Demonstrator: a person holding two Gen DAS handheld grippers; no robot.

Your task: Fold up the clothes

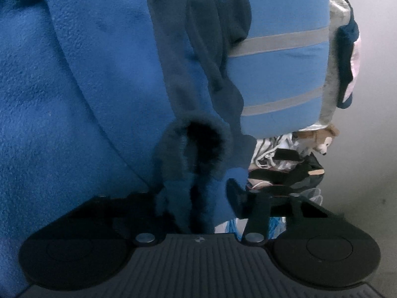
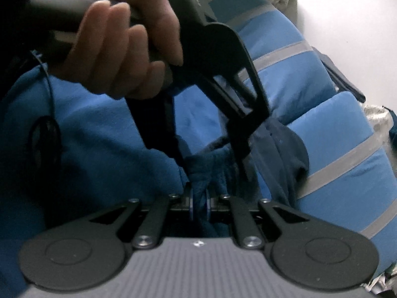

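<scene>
Both grippers are on the same garment, a thick blue fleece top (image 1: pixel 74 87) with a darker navy lining and grey reflective stripes (image 1: pixel 280 41) across a lighter blue panel. Right gripper (image 2: pixel 198 204): jaws nearly closed, pinching a bunched navy fold of the fleece between the pads, close to the gripper body. Left gripper (image 2: pixel 211 154) seen from the right wrist view: its black fingers (image 2: pixel 238 134) straddle the same bunched cuff-like fold just above the right gripper's pinch, fabric between them; whether the pads actually press it is unclear, view is motion-blurred. In the left wrist view the left-side finger is buried under fleece, only the right-side finger (image 1: pixel 237 196) shows, with a rolled navy cuff (image 1: pixel 196 149) sitting just inside it. Bare hand (image 2: pixel 129 44) wraps the left gripper's handle, top left of the right wrist view. Fleece fills most of both views, draped over a pale grey table surface (image 1: pixel 367 149). Beyond the fleece edge in the left wrist view: a pile of other clothes (image 1: pixel 285 166), striped and dark items, with a small tan plush dog (image 1: pixel 322 141) on top.
</scene>
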